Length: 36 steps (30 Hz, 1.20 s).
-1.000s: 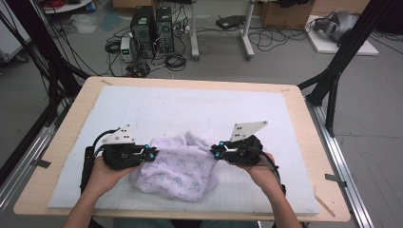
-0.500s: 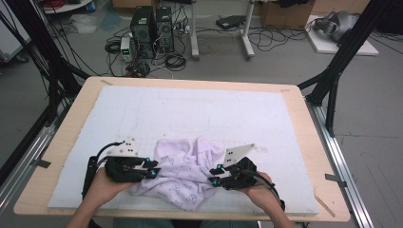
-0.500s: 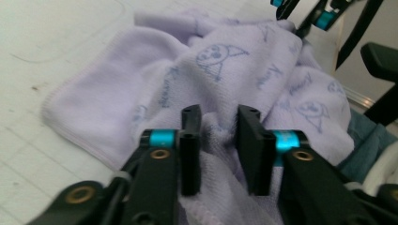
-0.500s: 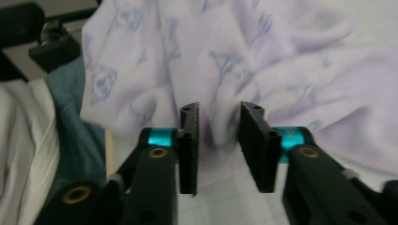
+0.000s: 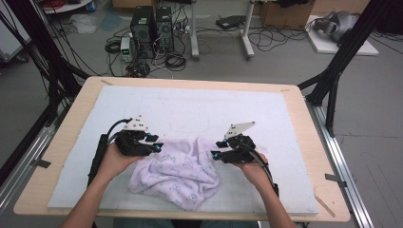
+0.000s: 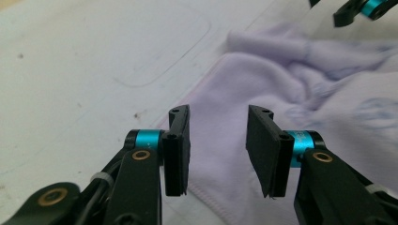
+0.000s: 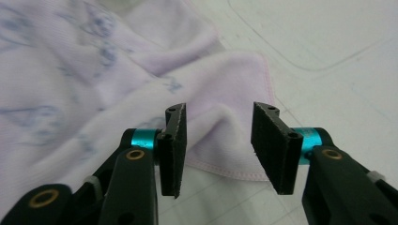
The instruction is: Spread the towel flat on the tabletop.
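**Both grippers spread over a crumpled lavender towel**

A wooden table (image 5: 294, 102) carries a pale foam mat (image 5: 190, 109) that covers almost all of its top. On the near half of the mat, between the person's two hands, lies a lavender towel (image 5: 183, 173) with a faint blue print, bunched into loose folds.

The left gripper (image 5: 159, 147) sits at the towel's left edge and the right gripper (image 5: 215, 154) at its right edge, each held low over the mat and pointing inward toward the cloth.

In the left gripper view, the left gripper (image 6: 218, 140) has its jaws partly spread, having just been opening. The towel's stitched hem (image 6: 211, 199) runs under the gap, and the pads do not press on the fabric. The tip of the other gripper shows at the top right corner of that view.

In the right gripper view, the right gripper (image 7: 218, 140) likewise stands partly spread after just opening. A folded corner of the towel (image 7: 225, 93) lies beyond and beneath the gap, with its hem crossing between the pads, and nothing is pinched.
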Tool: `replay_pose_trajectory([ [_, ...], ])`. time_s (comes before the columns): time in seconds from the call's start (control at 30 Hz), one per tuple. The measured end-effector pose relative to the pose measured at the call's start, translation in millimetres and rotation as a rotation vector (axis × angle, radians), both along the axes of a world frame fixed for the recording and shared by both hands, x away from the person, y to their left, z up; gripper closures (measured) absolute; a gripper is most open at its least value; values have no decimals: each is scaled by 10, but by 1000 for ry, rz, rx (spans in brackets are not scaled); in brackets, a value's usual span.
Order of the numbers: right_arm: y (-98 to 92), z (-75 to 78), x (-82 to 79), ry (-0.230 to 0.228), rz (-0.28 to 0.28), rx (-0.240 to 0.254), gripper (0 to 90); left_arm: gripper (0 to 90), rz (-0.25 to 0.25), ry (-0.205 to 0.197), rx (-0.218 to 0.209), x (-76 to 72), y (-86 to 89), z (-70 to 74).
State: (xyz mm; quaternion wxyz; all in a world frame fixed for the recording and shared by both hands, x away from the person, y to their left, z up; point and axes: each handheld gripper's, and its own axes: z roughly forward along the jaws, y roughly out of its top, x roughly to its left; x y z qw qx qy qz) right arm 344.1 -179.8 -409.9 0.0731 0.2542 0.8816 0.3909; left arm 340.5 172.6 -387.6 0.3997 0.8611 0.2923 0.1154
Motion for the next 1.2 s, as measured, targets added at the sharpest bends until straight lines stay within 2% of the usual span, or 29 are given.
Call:
replay_pose_trajectory([
  [0.03, 11, -43, 32, 14, -3, -9, 546, 600, 7, 6, 14, 31, -14, -28],
  [0.13, 37, -124, 82, 25, -12, -30, 541, 603, 31, -8, 48, 93, -75, -109],
  [0.27, 60, -231, 157, 42, -33, -72, 541, 591, 62, 45, 133, 196, -119, -262],
  [0.3, 62, -261, 174, 50, -33, -84, 550, 557, 70, 60, 160, 216, -123, -298],
  [0.37, 71, -271, 163, 37, -34, -85, 585, 544, 92, 79, 200, 242, -137, -383],
  [0.43, 76, -271, 162, 27, -31, -92, 611, 568, 87, 99, 158, 245, -107, -421],
  [0.5, 78, -268, 158, 27, -25, -89, 688, 620, 81, 100, 153, 235, -112, -419],
  [0.53, 77, -267, 161, 26, -24, -90, 716, 682, 64, 100, 159, 225, -125, -413],
  [0.57, 74, -271, 174, 42, -6, -76, 810, 805, 55, 95, 159, 209, -146, -412],
  [0.6, 73, -272, 176, 45, -3, -74, 820, 841, 36, 84, 172, 187, -179, -407],
  [0.7, 53, -255, 180, 61, 23, -73, 863, 861, 37, 78, 181, 185, -176, -394],
  [0.73, 42, -236, 180, 57, 31, -86, 866, 862, 41, 76, 177, 193, -154, -384],
  [0.77, 42, -236, 180, 57, 31, -86, 866, 862, 47, 82, 155, 214, -113, -368],
  [0.83, -45, -93, 238, 48, 22, -115, 869, 865, 78, 89, 116, 279, -10, -307],
  [0.87, -89, -23, 272, 40, 12, -122, 870, 866, 127, 62, 82, 362, 93, -192],
  [0.9, -133, 56, 318, 41, 0, -127, 870, 868, 127, 62, 82, 362, 93, -192],
  [0.93, -181, 141, 371, 22, -11, -143, 870, 869, 182, 19, 32, 463, 183, -24],
  [0.97, -221, 241, 421, 8, -40, -162, 870, 869, 182, 19, 32, 463, 183, -24],
  [1.0, -270, 347, 489, -15, -59, -172, 870, 869, 233, -53, 36, 578, 220, 182],
  [1.03, -319, 456, 568, -31, -88, -170, 870, 869, 233, -53, 36, 578, 220, 182],
  [1.07, -365, 569, 651, -52, -124, -171, 870, 868, 273, -117, 47, 720, 231, 411],
  [1.1, -365, 569, 651, -52, -124, -171, 870, 866, 273, -117, 47, 720, 231, 411],
  [1.13, -451, 787, 835, -93, -209, -148, 866, 853, 307, -153, 37, 790, 231, 521],
  [1.17, -451, 787, 835, -93, -209, -148, 866, 853, 340, -182, 28, 856, 236, 616],
  [1.2, -482, 863, 926, -106, -257, -133, 844, 793, 377, -194, 31, 911, 227, 684],
])
